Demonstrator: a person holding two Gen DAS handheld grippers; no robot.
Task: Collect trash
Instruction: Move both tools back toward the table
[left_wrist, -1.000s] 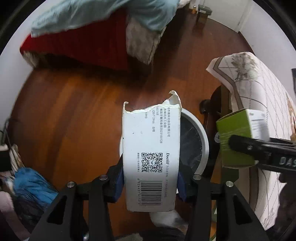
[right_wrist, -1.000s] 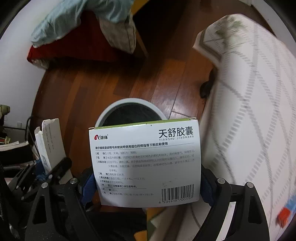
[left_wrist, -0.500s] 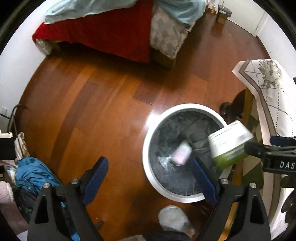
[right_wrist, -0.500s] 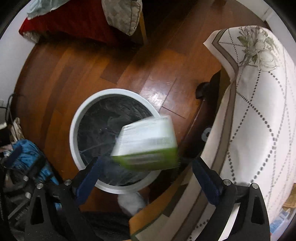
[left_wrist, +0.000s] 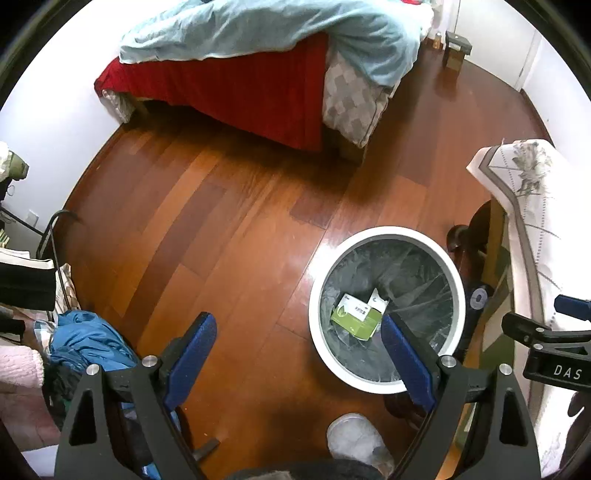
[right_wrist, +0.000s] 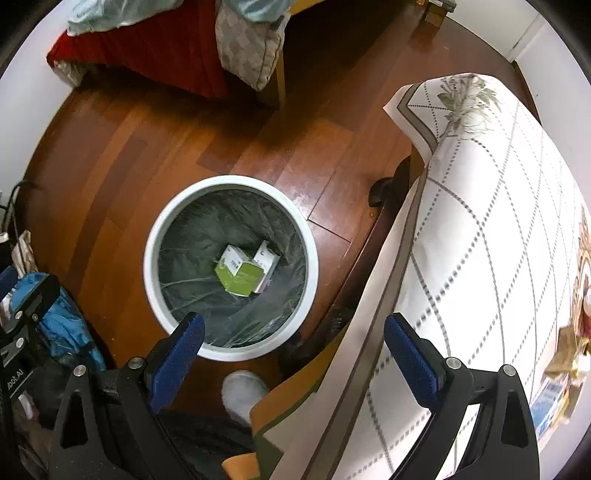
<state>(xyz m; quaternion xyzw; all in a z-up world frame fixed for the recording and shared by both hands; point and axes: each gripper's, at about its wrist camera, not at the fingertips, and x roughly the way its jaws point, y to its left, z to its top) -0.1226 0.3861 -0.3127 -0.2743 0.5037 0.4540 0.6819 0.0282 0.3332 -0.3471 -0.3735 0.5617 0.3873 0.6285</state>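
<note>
Where "DAS" marks it, right gripper (left_wrist: 554, 332) gapes.

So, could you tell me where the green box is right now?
In both wrist views, the green box lies at the bottom of the white bin, touching a white box.

The right gripper (right_wrist: 293, 350) points down with its blue-padded jaws spread wide and nothing between them, above a round white waste bin (right_wrist: 149, 266) lined with a dark plastic bag that stands on the reddish-brown wooden floor (right_wrist: 147, 155). At the bottom of the bin lie a green-and-white cardboard box (right_wrist: 240, 273) and a white cardboard box (right_wrist: 266, 260), touching each other (the white one partly behind the green). Just right of the bin hangs a white tablecloth (right_wrist: 491, 236) with a dotted diamond pattern.
</note>
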